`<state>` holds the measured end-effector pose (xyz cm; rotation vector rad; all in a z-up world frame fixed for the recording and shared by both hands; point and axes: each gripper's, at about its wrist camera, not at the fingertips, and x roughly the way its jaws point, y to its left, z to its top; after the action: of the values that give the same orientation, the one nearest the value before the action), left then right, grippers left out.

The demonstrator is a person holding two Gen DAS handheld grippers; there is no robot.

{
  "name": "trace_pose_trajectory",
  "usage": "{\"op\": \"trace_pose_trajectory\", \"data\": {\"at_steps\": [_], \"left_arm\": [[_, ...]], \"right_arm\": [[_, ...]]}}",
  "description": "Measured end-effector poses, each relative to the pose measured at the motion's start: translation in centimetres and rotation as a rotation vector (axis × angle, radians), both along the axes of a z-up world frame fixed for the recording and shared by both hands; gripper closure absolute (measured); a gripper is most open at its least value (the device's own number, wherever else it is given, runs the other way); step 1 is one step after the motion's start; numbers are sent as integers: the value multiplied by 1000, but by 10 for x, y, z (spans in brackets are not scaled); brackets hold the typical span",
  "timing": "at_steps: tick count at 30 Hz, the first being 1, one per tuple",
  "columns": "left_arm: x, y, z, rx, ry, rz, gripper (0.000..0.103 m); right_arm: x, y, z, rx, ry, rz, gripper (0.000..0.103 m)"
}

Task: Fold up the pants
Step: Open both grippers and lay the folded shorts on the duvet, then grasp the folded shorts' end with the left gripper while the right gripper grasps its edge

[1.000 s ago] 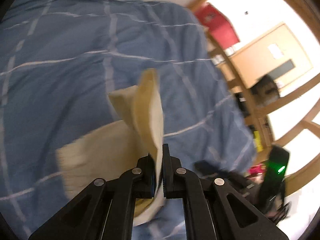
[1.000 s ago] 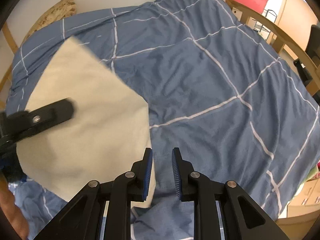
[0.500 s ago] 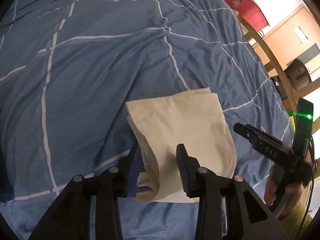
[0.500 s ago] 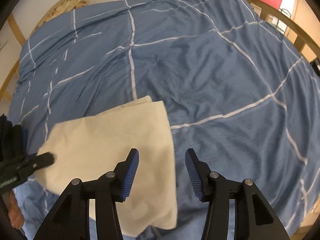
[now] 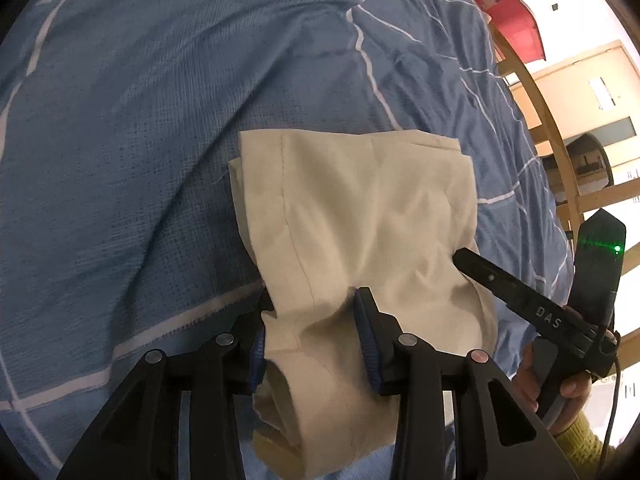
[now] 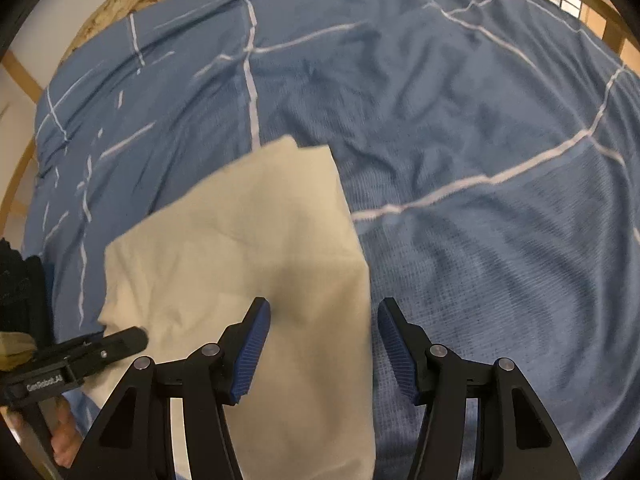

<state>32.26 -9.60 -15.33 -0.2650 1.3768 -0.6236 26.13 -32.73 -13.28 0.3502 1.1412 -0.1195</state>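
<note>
Your left tongs gape over the folded pants' near edge; its length runs away from you, and your right tongs, also open, straddle its right edge.

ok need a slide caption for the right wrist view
Open right gripper above folded cream pants lying on blue checked duvet.

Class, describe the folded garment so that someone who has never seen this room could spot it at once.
Start from the big blue duvet with thin white grid lines covering the bed. Near its close edge lie the folded pants, a compact rectangle. They are the only pale cream, unpatterned cloth there, with a stitched seam along one side.
</note>
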Motion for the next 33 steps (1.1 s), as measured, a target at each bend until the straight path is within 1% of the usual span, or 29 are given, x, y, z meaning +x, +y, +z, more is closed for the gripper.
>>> {"op": "trace_pose_trajectory", "data": {"at_steps": [3, 5, 6, 7, 8, 9, 10, 11, 13, 15, 17, 18, 19, 21, 22, 23, 24, 26, 28, 30, 31, 32, 33], "left_arm": [[3, -6, 1, -2, -6, 3, 66], [4, -9, 3, -15, -7, 8, 67], [4, -9, 7, -42, -2, 12, 73], [4, -10, 11, -87, 7, 8, 75], [4, -11, 13, -131, 7, 7, 75], [3, -14, 10, -139, -14, 5, 73], [3, -18, 1, -86, -2, -5, 75], [5, -19, -5, -82, 14, -6, 75], [5, -18, -4, -94, 15, 2, 75], [1, -17, 1, -66, 7, -7, 75], [-3, -14, 7, -32, 2, -6, 74], [-6, -12, 11, -13, -1, 4, 73], [-8, -11, 14, 8, -4, 11, 66], [-12, -10, 18, 72, -34, 28, 64], [-14, -7, 22, 92, -52, 35, 60], [-15, -2, 21, 86, -67, 41, 58], [-13, 0, 15, 82, -56, 40, 56], [-7, 0, -1, 61, -8, 44, 57], [1, -1, -13, 28, 21, 70, 57], [6, -1, -15, 8, 30, 83, 57], [7, -2, -14, 3, 28, 82, 61], [6, -1, -14, 6, 23, 80, 65], [5, 1, -12, -1, 19, 81, 74]], "right_arm": [[1, -4, -7, 44, 0, -5, 46], [3, -8, -12, 91, 5, -11, 46], [4, -9, -14, 117, 6, -12, 48], [5, -10, -14, 141, 7, -10, 49], [7, -9, -13, 149, 8, -10, 51], [8, -8, -10, 151, 8, -2, 53], [8, -5, -8, 147, 0, 10, 54], [8, -4, -7, 137, -16, 19, 54], [9, -7, -17, 146, 17, 4, 54], [11, -14, -21, 192, 20, -27, 55], [13, -13, -22, 202, 20, -25, 56], [13, -11, -21, 192, 19, -15, 56], [13, -9, -21, 184, 17, -9, 56], [11, -9, -21, 187, 15, -16, 56], [11, -10, -21, 192, 15, -20, 56], [12, -10, -21, 193, 15, -22, 57], [10, -10, -20, 192, 14, -20, 57], [10, -10, -20, 180, 12, -10, 58], [11, -9, -21, 172, 14, -5, 59], [11, -8, -21, 163, 14, -2, 61], [11, -7, -21, 160, 14, -2, 62], [12, -6, -21, 160, 12, -1, 66], [12, -5, -20, 156, 10, 2, 75]]}}
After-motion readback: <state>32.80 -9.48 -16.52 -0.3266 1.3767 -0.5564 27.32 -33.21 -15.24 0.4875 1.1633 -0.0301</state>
